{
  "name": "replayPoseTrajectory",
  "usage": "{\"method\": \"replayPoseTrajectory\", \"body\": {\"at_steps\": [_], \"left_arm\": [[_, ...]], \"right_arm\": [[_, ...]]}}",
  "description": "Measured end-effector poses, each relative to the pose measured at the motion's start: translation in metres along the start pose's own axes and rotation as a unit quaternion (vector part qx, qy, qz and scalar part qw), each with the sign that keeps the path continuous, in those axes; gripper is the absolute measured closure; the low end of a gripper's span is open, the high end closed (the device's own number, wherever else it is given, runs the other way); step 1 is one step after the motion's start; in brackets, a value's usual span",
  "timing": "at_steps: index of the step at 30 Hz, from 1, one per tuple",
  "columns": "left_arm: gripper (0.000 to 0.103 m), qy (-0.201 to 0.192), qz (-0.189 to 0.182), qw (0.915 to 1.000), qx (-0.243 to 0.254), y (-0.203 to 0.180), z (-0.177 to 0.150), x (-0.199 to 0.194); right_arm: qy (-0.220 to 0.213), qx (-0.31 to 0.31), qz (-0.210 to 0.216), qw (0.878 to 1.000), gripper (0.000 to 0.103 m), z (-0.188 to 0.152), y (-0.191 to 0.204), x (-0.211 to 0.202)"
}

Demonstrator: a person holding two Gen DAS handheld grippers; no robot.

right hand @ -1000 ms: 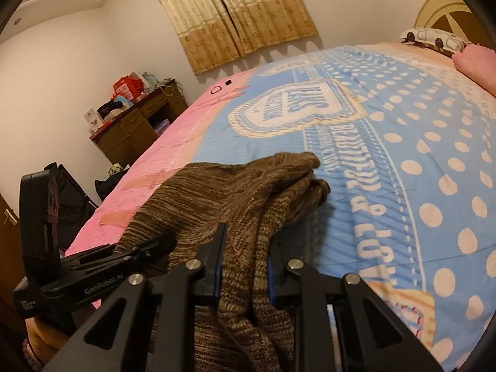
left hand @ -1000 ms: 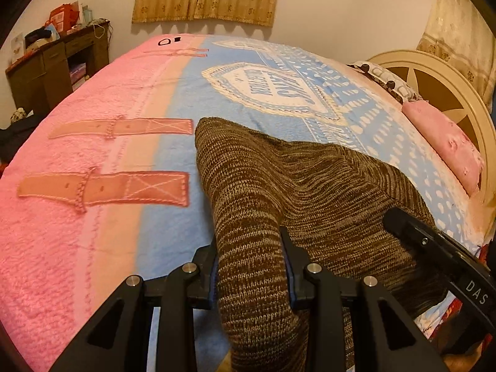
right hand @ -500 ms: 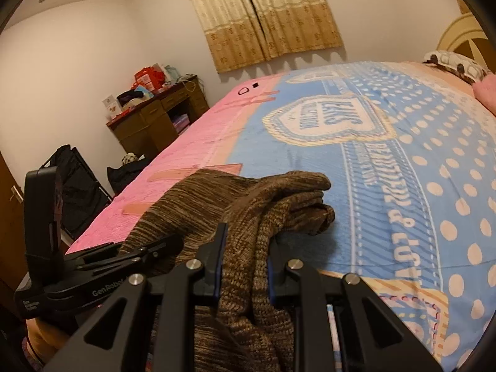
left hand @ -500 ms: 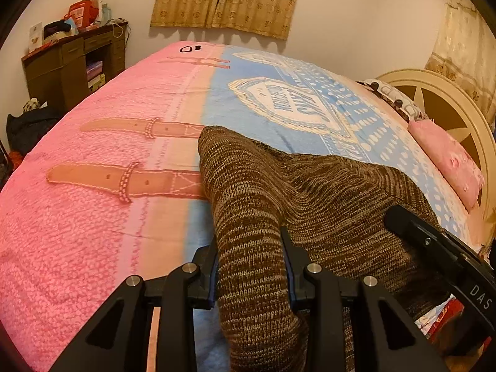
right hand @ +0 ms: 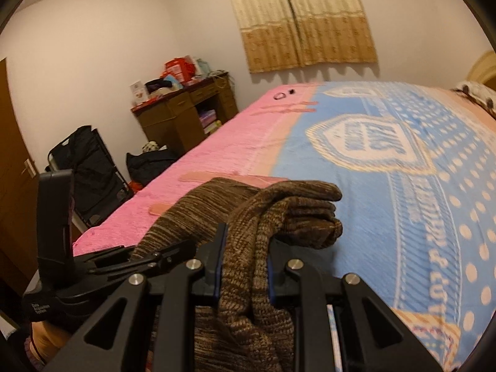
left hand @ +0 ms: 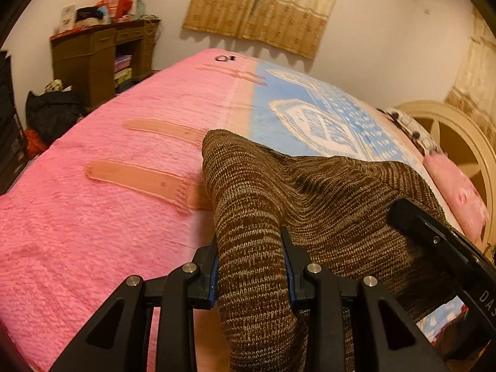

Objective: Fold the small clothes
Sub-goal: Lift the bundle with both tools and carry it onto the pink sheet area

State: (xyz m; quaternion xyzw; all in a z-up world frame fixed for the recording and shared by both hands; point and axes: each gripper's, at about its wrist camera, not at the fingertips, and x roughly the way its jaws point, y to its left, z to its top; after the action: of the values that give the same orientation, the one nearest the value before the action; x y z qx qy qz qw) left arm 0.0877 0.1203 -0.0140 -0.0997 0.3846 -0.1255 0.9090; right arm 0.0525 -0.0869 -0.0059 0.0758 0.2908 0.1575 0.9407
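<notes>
A wooden desk [right hand: 186, 114] and dark bags [right hand: 90, 167] stand beyond the bed [left hand: 93, 232]. The brown knit sweater [left hand: 310, 204] lies across the near edge of the bed, long axis running between the left gripper [left hand: 251, 266] and right gripper [right hand: 245, 263], both clamped on bunched fabric.

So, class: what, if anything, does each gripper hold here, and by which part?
Both hold the brown knit garment: the left gripper pinches a flat fold near one edge, the right gripper a bunched edge.
</notes>
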Motion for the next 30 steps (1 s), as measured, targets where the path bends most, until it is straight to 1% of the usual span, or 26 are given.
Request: {"method": "replayPoseTrajectory", "body": {"at_steps": [7,11,13,14,15,17,18,19,20,21,22,24,26,27,29,30], "left_arm": [[0.071,-0.044,0.041,0.9974,-0.039,0.05,0.029,-0.018],[0.071,-0.084,0.08,0.9921,-0.048,0.075,0.049,-0.026],[0.071,-0.092,0.105,0.989,-0.049,0.088,0.054,-0.018],[0.07,-0.092,0.118,0.9876,-0.048,0.094,0.055,-0.01],[0.07,-0.083,0.131,0.9865,-0.053,0.105,0.053,0.005],[0.07,-0.046,0.131,0.9874,-0.077,0.126,0.045,0.028],[0.07,-0.008,0.118,0.9873,-0.106,0.141,0.036,0.046],[0.068,0.011,0.114,0.9854,-0.126,0.152,0.029,0.054],[0.063,0.012,0.104,0.984,-0.144,0.16,0.02,0.057],[0.063,-0.004,0.088,0.9842,-0.153,0.165,0.014,0.054],[0.062,-0.009,0.079,0.9847,-0.155,0.166,0.011,0.052],[0.062,-0.005,0.067,0.9869,-0.147,0.168,0.011,0.049],[0.058,0.004,0.068,0.9878,-0.14,0.168,0.013,0.044],[0.056,0.007,0.071,0.988,-0.137,0.169,0.012,0.038],[0.049,0.005,0.079,0.9884,-0.13,0.167,0.008,0.022],[0.048,0.002,0.084,0.9889,-0.122,0.165,0.003,0.011]], "right_arm": [[-0.009,-0.067,0.037,0.997,0.08,0.025,0.04,0.031],[-0.036,-0.103,0.071,0.992,0.08,0.042,0.059,0.051],[-0.053,-0.117,0.081,0.988,0.08,0.047,0.067,0.069],[-0.053,-0.119,0.085,0.988,0.08,0.047,0.067,0.078],[-0.049,-0.122,0.088,0.987,0.08,0.046,0.067,0.094],[-0.021,-0.115,0.081,0.99,0.079,0.039,0.059,0.131],[0.016,-0.1,0.072,0.992,0.078,0.031,0.05,0.159],[0.047,-0.086,0.067,0.993,0.078,0.025,0.043,0.177],[0.092,-0.057,0.072,0.992,0.078,0.014,0.032,0.199],[0.122,-0.029,0.075,0.989,0.075,0.002,0.022,0.212],[0.129,-0.013,0.078,0.988,0.071,-0.006,0.014,0.215],[0.121,0.012,0.078,0.99,0.048,-0.014,0.002,0.211],[0.123,0.022,0.071,0.99,0.039,-0.013,-0.006,0.207],[0.125,0.022,0.069,0.989,0.036,-0.014,-0.009,0.205],[0.123,0.016,0.07,0.99,0.036,-0.017,-0.013,0.194],[0.116,0.011,0.065,0.991,0.038,-0.019,-0.015,0.185]]}}
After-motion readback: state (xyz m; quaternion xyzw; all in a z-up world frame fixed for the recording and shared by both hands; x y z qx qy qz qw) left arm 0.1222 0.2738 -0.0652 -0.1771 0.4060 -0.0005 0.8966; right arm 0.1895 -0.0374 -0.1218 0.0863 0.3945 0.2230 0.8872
